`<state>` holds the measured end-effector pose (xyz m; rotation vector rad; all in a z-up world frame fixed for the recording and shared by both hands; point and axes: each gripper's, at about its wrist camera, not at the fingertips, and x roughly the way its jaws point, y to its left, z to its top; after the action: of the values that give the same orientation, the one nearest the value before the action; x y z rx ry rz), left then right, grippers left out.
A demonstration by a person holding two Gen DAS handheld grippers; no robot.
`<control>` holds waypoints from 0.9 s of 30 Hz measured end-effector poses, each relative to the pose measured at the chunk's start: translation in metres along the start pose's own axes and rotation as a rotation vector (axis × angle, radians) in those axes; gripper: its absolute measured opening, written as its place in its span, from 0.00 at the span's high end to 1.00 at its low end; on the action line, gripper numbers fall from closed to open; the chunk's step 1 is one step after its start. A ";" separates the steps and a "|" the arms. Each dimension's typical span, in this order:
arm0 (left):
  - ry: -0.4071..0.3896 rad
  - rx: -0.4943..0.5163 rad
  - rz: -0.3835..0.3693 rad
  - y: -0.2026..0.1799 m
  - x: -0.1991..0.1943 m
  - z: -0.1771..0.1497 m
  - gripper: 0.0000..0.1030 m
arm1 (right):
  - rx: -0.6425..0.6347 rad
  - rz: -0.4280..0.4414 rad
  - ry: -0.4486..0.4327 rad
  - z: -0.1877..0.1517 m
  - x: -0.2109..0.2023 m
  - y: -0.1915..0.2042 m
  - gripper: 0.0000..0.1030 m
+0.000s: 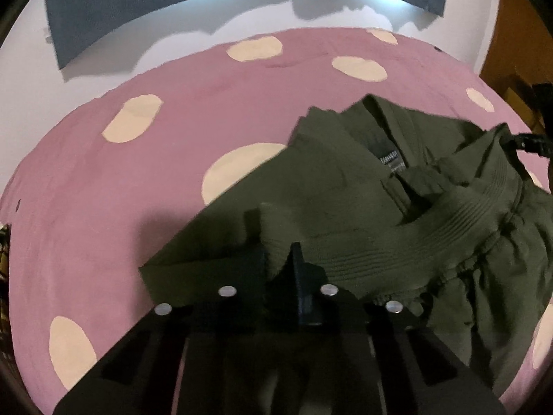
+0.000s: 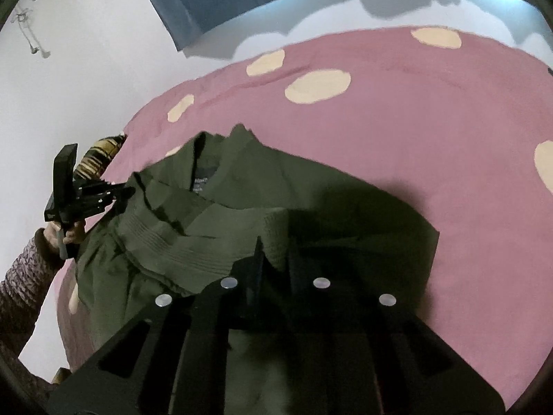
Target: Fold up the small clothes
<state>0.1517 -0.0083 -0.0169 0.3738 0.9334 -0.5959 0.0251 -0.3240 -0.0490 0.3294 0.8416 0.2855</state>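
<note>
A dark olive green garment with a ribbed waistband and a black label lies partly lifted over a pink bedspread with cream dots. My left gripper is shut on a ribbed edge of the garment. My right gripper is shut on another ribbed edge of the same garment. In the right wrist view the left gripper shows at the left, held by a hand, pinching the fabric. In the left wrist view the right gripper shows at the far right edge.
The pink bedspread covers a bed against a white wall. A blue-grey cloth hangs on the wall behind. A striped yellow and brown item lies at the bed's left edge. An orange-brown surface is at the right.
</note>
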 end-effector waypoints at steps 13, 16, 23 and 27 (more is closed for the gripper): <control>-0.159 -0.255 0.145 0.022 -0.050 0.041 0.90 | 0.034 -0.011 -0.194 0.056 -0.031 0.019 0.91; -0.138 -0.283 0.165 0.028 -0.034 0.049 0.90 | 0.085 -0.029 -0.175 0.068 -0.012 0.007 0.91; -0.004 -0.371 0.179 0.045 0.022 0.037 0.90 | 0.159 -0.072 -0.065 0.066 0.039 -0.015 0.92; 0.021 -0.393 0.190 0.047 0.037 0.027 0.90 | 0.191 -0.072 -0.032 0.062 0.053 -0.026 0.92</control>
<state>0.2152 0.0024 -0.0304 0.1125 0.9974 -0.2266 0.1091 -0.3380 -0.0570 0.4800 0.8487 0.1323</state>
